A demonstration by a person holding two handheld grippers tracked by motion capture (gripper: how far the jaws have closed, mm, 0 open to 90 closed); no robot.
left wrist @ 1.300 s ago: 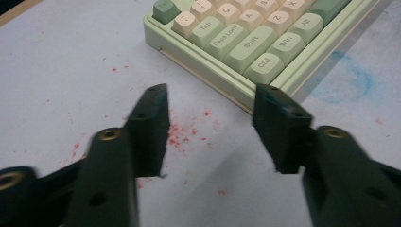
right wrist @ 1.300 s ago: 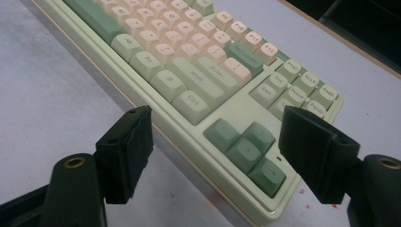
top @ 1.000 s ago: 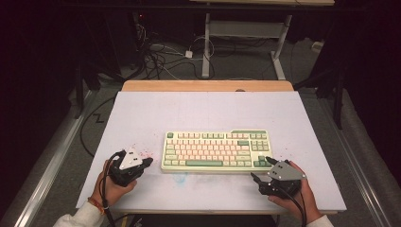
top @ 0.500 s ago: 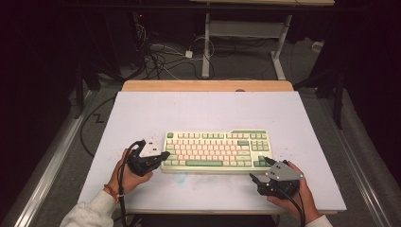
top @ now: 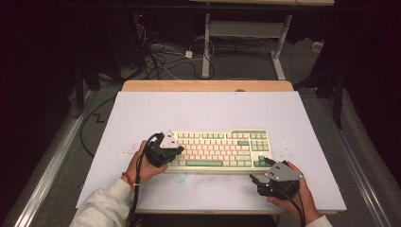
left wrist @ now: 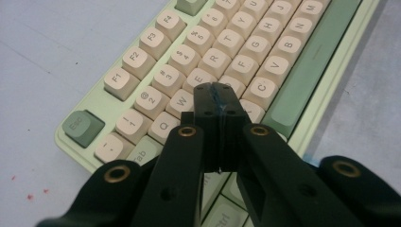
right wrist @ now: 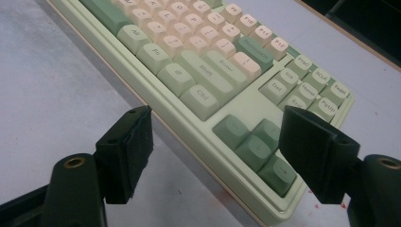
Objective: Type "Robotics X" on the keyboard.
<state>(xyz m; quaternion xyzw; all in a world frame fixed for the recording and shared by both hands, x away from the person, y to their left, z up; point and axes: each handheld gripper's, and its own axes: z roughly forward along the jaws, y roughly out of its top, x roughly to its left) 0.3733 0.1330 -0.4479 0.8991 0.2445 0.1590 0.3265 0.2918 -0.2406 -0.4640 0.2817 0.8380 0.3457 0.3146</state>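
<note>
Nearest to us, our right gripper (top: 259,182) hangs just off the front right corner of the cream and pale green mechanical keyboard (top: 217,150), its two black jaws standing wide apart with nothing between them; in the right gripper view (right wrist: 215,142) the gap frames the dark green arrow keys (right wrist: 255,144) and the keyboard's front edge, and the pads touch neither. A little farther in, our left gripper (top: 171,152) sits over the keyboard's left end, held in a hand with a white sleeve (top: 101,208) behind it. In the left gripper view its jaws (left wrist: 218,101) are pressed flat together, pad to pad, clamped on nothing, with their tips over the letter keys near W and E; whether the tips touch a keycap we cannot tell. The keyboard lies flat on the white tabletop (top: 208,111), near its front edge and roughly centred, long side across. Faint red specks (top: 124,151) mark the white surface left of it. Beyond the white top runs a wooden strip (top: 208,86), and farther back dark cables (top: 161,56) lie on the floor.
</note>
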